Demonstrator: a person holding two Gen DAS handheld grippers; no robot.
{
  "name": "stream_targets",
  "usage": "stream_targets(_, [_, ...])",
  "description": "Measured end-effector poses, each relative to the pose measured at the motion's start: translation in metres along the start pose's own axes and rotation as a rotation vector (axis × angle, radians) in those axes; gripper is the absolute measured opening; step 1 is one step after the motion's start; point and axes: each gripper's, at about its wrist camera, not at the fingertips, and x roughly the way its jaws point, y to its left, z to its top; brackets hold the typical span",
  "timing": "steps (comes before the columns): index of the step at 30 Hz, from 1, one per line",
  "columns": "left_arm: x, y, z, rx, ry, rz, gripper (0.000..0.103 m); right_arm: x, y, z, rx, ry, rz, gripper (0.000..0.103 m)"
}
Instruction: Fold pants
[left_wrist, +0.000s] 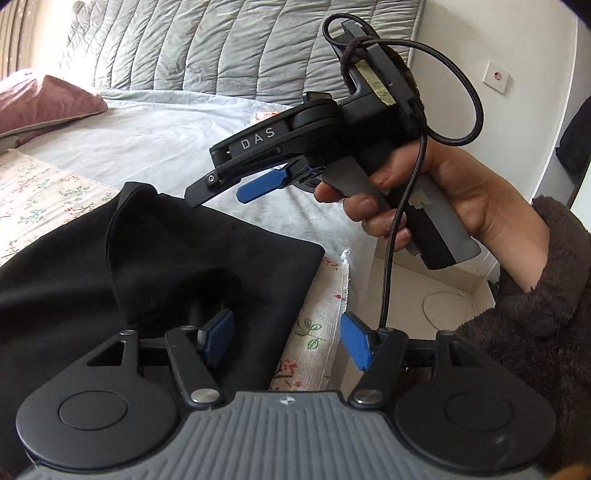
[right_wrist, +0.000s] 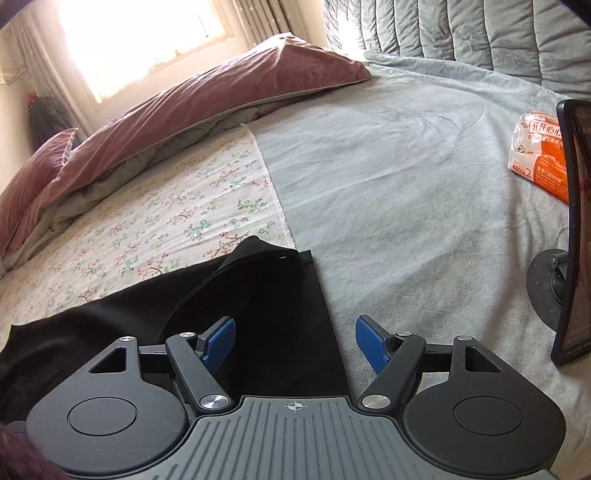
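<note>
Black pants (left_wrist: 166, 258) lie folded on the bed, one corner standing up in a loose peak (left_wrist: 136, 199). My left gripper (left_wrist: 288, 339) hangs open over the pants' right edge with nothing between its blue pads. A hand holds my right gripper (left_wrist: 221, 194) above that raised corner. One fingertip comes close to the fabric, and I cannot tell if it touches. In the right wrist view the right gripper (right_wrist: 295, 341) is open and empty above the pants (right_wrist: 266, 306), whose straight edge runs between the pads.
The pants rest on a floral cloth (right_wrist: 166, 206) over a pale blue blanket (right_wrist: 406, 184). A pink pillow (right_wrist: 221, 92) and a grey quilted headboard (left_wrist: 221, 48) lie beyond. An orange packet (right_wrist: 539, 155) and a dark screen on a stand (right_wrist: 576, 229) are at the right. The floor (left_wrist: 424, 288) starts at the bed's right edge.
</note>
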Motion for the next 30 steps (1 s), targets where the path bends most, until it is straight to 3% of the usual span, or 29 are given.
stream_targets(7, [-0.039,0.020,-0.027,-0.033,0.000,0.228,0.078,0.004,0.064,-0.018,-0.310,0.044,0.072,0.073])
stream_targets(12, [-0.059,0.037,-0.049,-0.112,0.012,0.293,0.078,0.025,0.117,-0.047,-0.569,0.100,0.049,0.071])
stream_targets(16, [-0.062,0.036,-0.061,-0.095,0.030,0.328,0.071,0.044,0.134,-0.064,-0.690,0.118,-0.016,0.069])
stream_targets(17, [-0.062,0.036,-0.063,-0.093,0.024,0.341,0.067,0.044,0.134,-0.064,-0.690,0.105,-0.016,0.066])
stream_targets(19, [-0.067,0.035,-0.069,-0.100,0.012,0.371,0.059,0.041,0.128,-0.057,-0.642,0.075,-0.039,0.044])
stream_targets(20, [-0.068,0.034,-0.070,-0.103,0.005,0.386,0.051,0.039,0.122,-0.053,-0.601,0.060,-0.066,0.027])
stream_targets(21, [-0.068,0.034,-0.070,-0.107,-0.001,0.395,0.042,0.038,0.113,-0.047,-0.552,0.047,-0.092,0.017])
stream_targets(22, [-0.068,0.034,-0.069,-0.113,-0.008,0.402,0.036,0.036,0.104,-0.042,-0.499,0.033,-0.116,0.014])
stream_targets(23, [-0.068,0.033,-0.068,-0.114,-0.013,0.408,0.019,0.032,0.094,-0.037,-0.446,0.019,-0.130,0.012])
stream_targets(24, [-0.070,0.031,-0.068,-0.109,-0.024,0.425,0.015,0.028,0.084,-0.033,-0.394,0.007,-0.134,0.011])
stream_targets(30, [-0.087,0.020,-0.067,-0.073,-0.076,0.416,0.013,0.004,0.036,-0.016,-0.154,-0.026,-0.175,0.009])
